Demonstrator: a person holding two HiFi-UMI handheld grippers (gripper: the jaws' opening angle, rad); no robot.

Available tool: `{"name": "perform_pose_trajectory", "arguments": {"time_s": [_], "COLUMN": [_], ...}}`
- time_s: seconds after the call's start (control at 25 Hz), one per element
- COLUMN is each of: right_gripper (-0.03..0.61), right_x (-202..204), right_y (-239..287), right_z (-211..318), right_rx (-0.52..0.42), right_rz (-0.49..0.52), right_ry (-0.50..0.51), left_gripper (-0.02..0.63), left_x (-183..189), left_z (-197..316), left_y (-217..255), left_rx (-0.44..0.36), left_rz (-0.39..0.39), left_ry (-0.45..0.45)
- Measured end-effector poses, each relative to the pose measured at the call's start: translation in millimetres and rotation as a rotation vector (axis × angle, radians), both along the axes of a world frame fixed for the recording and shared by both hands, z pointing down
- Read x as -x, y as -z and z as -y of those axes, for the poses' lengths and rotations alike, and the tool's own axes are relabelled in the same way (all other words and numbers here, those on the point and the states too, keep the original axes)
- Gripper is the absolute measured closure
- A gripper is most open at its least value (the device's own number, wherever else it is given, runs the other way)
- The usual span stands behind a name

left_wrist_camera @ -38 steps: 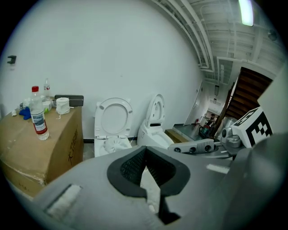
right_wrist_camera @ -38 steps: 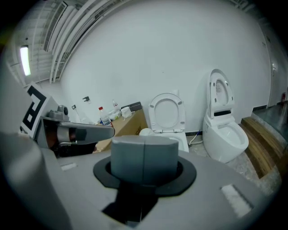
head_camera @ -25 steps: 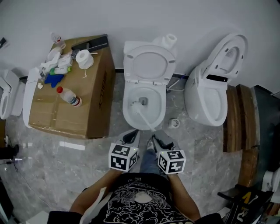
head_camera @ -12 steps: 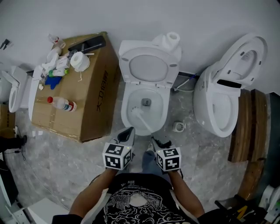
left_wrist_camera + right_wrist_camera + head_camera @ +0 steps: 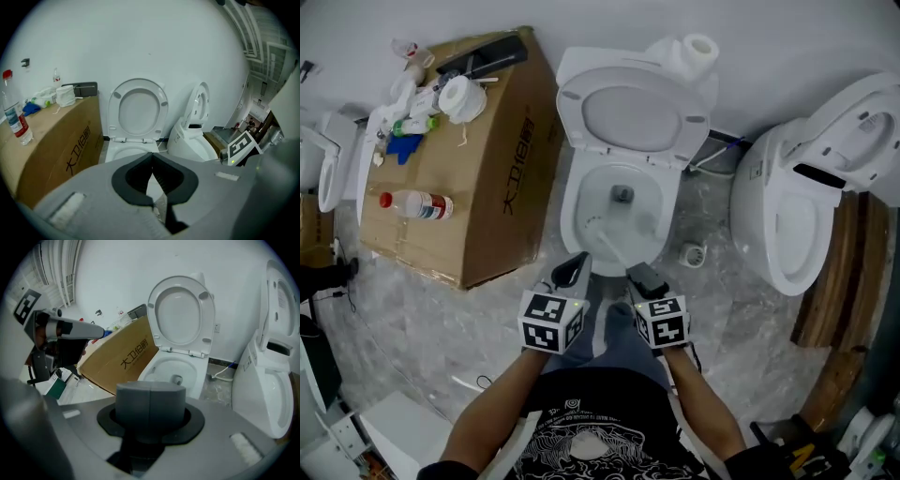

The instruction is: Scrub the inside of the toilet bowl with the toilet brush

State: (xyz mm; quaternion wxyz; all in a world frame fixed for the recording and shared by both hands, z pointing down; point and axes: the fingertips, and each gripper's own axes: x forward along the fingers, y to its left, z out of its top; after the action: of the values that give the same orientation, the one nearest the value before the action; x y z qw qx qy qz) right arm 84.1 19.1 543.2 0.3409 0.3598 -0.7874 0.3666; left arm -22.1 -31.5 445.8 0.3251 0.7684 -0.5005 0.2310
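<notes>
Right gripper (image 5: pixel 639 277) does the work. Its fingers (image 5: pixel 133 404) are pressed flat together with the seam closed. In the head view the toilet brush (image 5: pixel 611 248) handle runs straight up to their tip, so I judge the handle is pinched there, though the right gripper view hides it behind the finger block. Brush head (image 5: pixel 592 225) sits inside the toilet bowl (image 5: pixel 569 211), low on the left wall, near the drain (image 5: pixel 622 195). Seat lid (image 5: pixel 633 117) is up. Left gripper (image 5: pixel 575 265) hangs just beside the front rim, its fingers (image 5: pixel 132 180) touching at the tips with nothing between them. It's idle.

To do this step well:
- **Grip:** I want a firm pinch so the thin handle doesn't twist.
- **Stroke:** sweep the bristles round the wall under the rim, then down toward the drain, pressing into the porcelain rather than skating over it.
- **Splash:** the brush head should stay below the rim so nothing flicks onto the floor.
- **Left gripper:** it's close to the handle's path and could knock it, so hold it clear.
- **Reach:** the cardboard box (image 5: pixel 487 169) sits tight against the bowl's left side. I reach the far wall by angling the handle, not by swinging wide.
</notes>
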Motion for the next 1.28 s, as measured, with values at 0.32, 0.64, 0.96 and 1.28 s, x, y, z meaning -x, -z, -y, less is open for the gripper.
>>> {"name": "perform_pose_trajectory", "arguments": {"time_s": [0.32,0.64,0.96,1.28], "right_gripper": [0.425,0.425,0.425,0.425], "right_x": [18.9,59.0,66.1,57.8], "right_y": [-42.1,-66.3,-77.7,-78.3], "right_z": [11.0,38.4,85.2,133.3], "right_rx": [0.079,0.102,0.076,0.03], "right_rz": [-0.034,-0.045,-0.054,-0.05], "right_ry": [0.039,0.019,-0.127,-0.256], "left_gripper": [0.615,0.615,0.615,0.615], "left_x": [10.6,26.8,44.6,50.9], "left_z": [12.9,20.6,26.2,40.6], "left_y": [-43.6,-59.5,-64.0,-69.1], "left_rx": [0.089,0.146,0.168,0.179], "left_rz": [-0.035,-0.06,-0.055,-0.051], "left_ry": [-0.001,-0.077,-0.168,-0.231]}}
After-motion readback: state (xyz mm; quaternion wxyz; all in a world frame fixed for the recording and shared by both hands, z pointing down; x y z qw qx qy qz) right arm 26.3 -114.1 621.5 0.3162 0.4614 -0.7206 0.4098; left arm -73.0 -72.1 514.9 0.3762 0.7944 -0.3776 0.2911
